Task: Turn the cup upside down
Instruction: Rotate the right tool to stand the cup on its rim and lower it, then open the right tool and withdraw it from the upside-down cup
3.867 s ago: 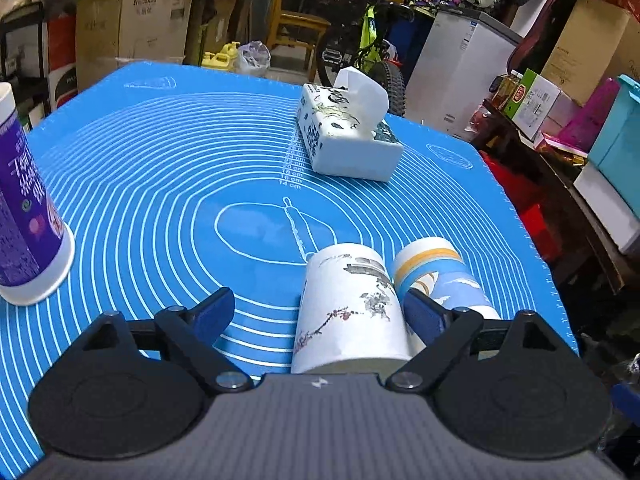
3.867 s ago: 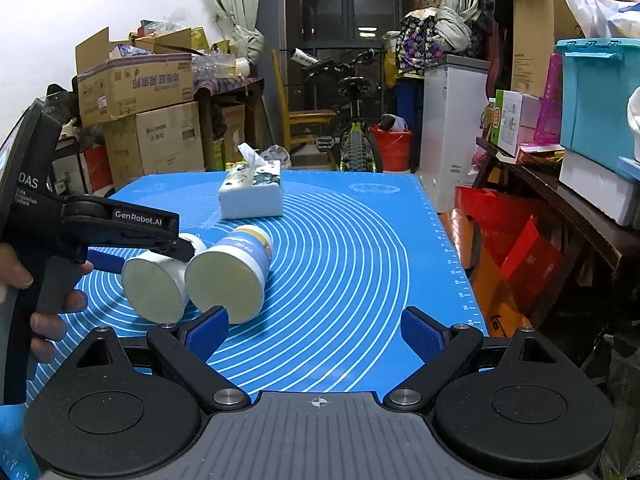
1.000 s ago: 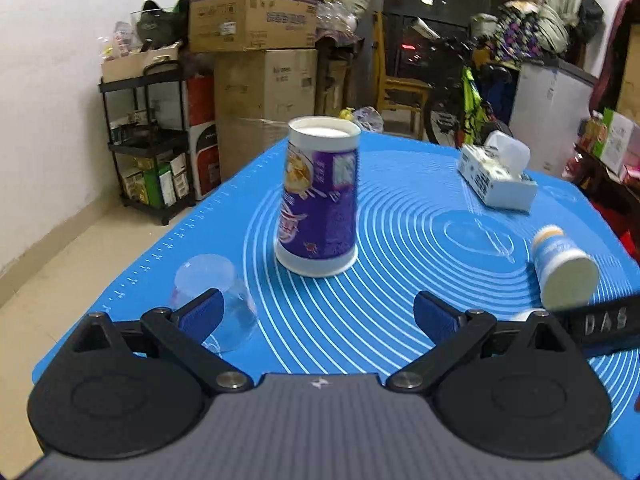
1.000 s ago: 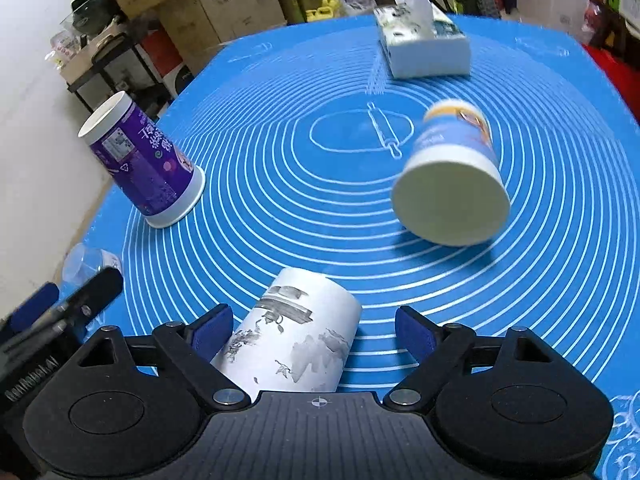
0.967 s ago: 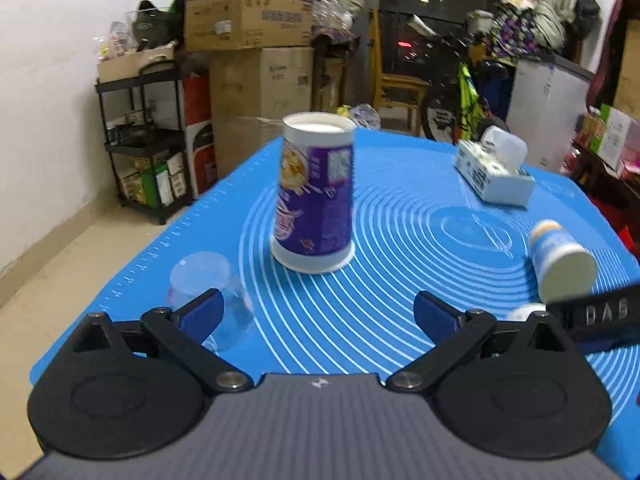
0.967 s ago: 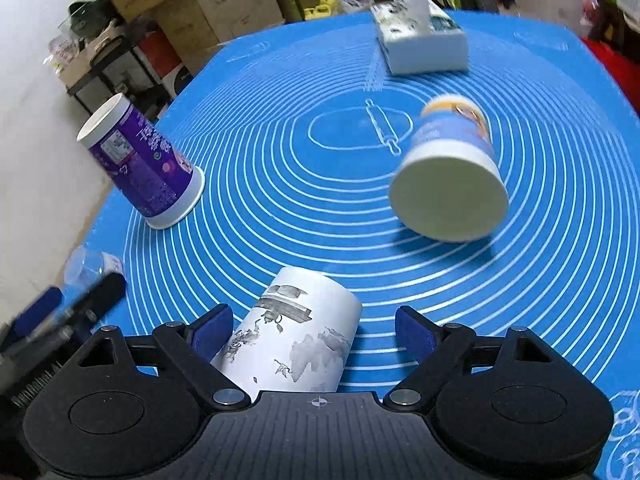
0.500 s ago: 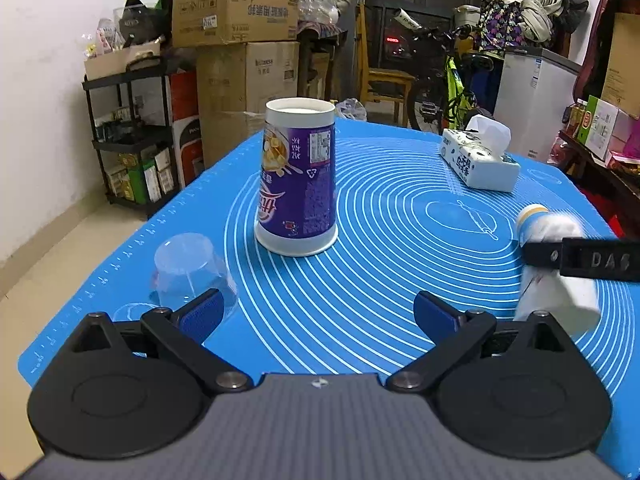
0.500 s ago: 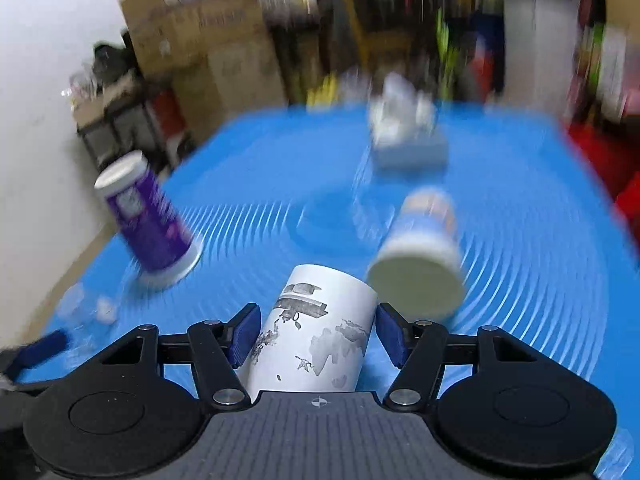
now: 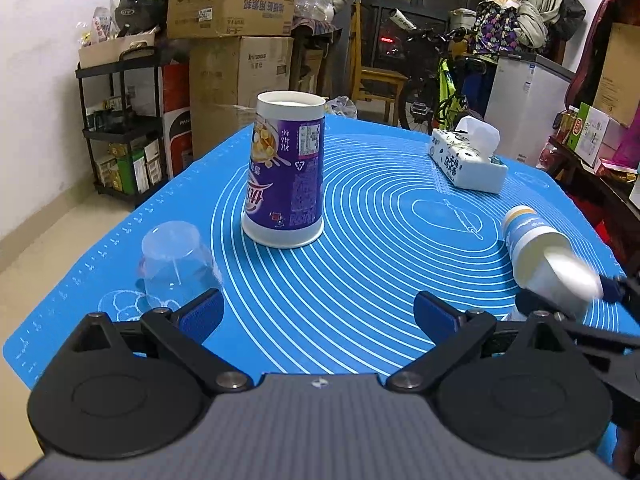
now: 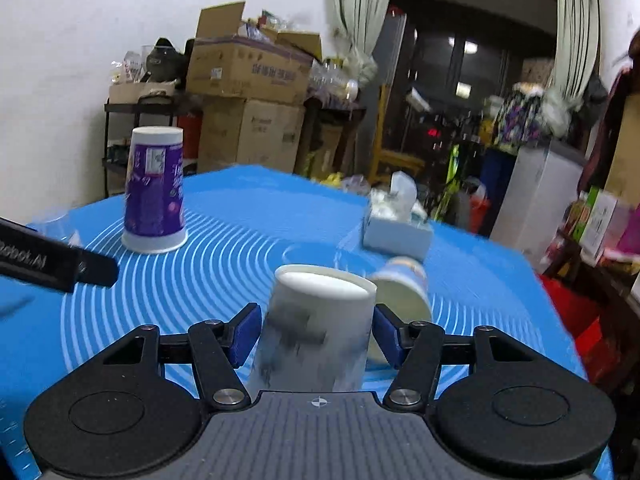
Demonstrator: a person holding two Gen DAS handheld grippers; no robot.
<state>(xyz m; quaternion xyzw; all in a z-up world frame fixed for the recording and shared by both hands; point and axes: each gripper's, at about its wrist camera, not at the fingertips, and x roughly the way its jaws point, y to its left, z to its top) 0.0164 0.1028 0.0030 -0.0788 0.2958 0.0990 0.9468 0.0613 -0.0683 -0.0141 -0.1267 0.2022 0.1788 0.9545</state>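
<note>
**White cup clamped in the right gripper, base end up**

At the bottom centre of the right wrist view we see the right gripper (image 10: 316,334) closed on the white printed cup (image 10: 316,332), a blue pad pressed to each side of it. The cup is blurred, and what looks like its closed base faces up; we cannot be sure of that through the blur. In the left wrist view the same cup is only a pale smear at the right edge (image 9: 570,274).

The left gripper (image 9: 318,312) at the bottom of its own view stands wide and holds nothing.

Just beyond the held cup, right of centre, a blue-and-white cup (image 10: 402,288) lies on its side on the blue mat (image 10: 240,240), mouth toward us. Low left in the left wrist view, a clear plastic cup (image 9: 176,264) sits rim down near the mat's edge.

Farther on, the purple cup (image 9: 286,176) stands inverted at centre. The tissue box (image 9: 466,160) lies at upper right, well apart.
</note>
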